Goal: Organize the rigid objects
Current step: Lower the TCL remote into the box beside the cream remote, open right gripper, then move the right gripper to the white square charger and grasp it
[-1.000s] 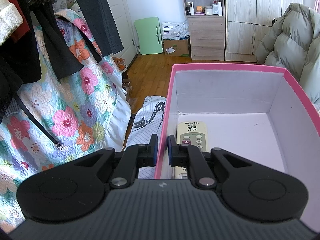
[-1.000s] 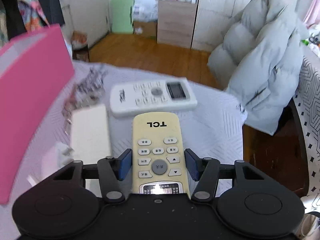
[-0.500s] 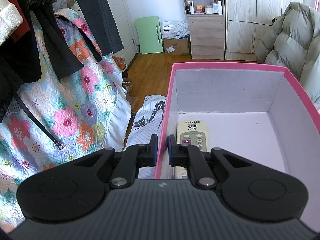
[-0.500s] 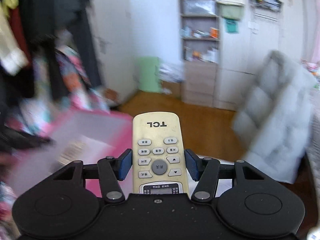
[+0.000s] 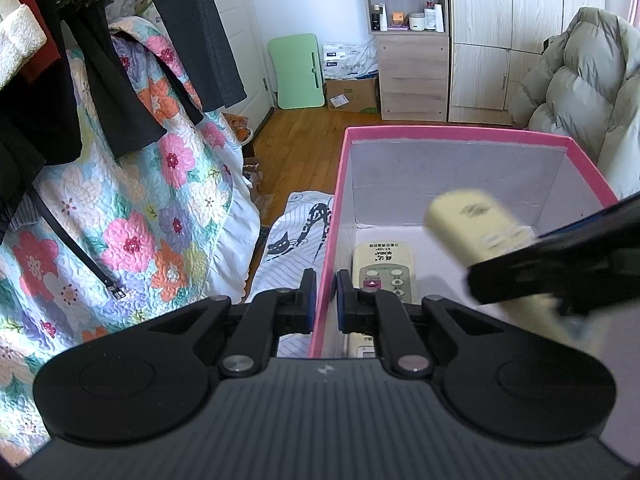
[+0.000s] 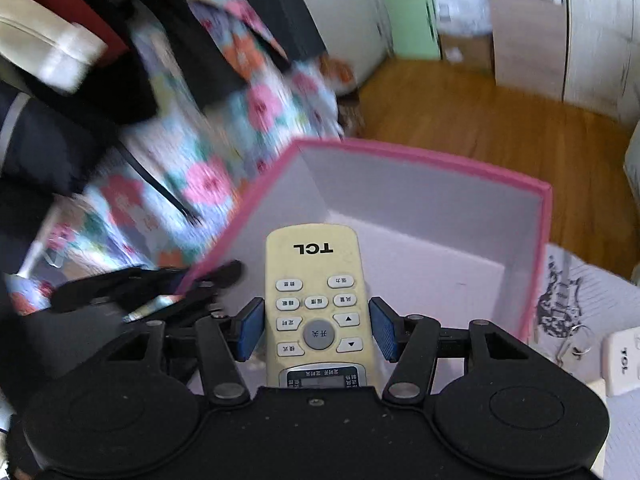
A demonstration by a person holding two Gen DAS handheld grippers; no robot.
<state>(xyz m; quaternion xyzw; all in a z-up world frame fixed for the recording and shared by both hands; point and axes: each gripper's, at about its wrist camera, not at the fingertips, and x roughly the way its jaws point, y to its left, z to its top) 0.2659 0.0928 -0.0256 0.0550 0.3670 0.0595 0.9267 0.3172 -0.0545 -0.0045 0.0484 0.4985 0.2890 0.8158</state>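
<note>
A pink box (image 5: 456, 133) with a white inside stands on the bed. My left gripper (image 5: 323, 295) is shut on the box's left wall, one finger inside, one outside. A cream QUNDA remote (image 5: 382, 270) lies in the box by that wall. My right gripper (image 6: 317, 328) is shut on a yellowed TCL remote (image 6: 316, 304) and holds it over the open box (image 6: 424, 162). In the left wrist view this remote (image 5: 476, 224) comes in blurred from the right, above the box floor.
A floral quilt (image 5: 120, 216) and dark hanging clothes (image 5: 104, 80) fill the left. A grey puffer jacket (image 5: 580, 80) lies behind the box. A white TCL remote (image 6: 620, 356) and a key ring (image 6: 578, 338) lie on the cat-print sheet right of the box.
My right gripper has carried the TCL remote from the sheet, swung left and brought it over the pink box. The left gripper has kept its hold on the box wall.
</note>
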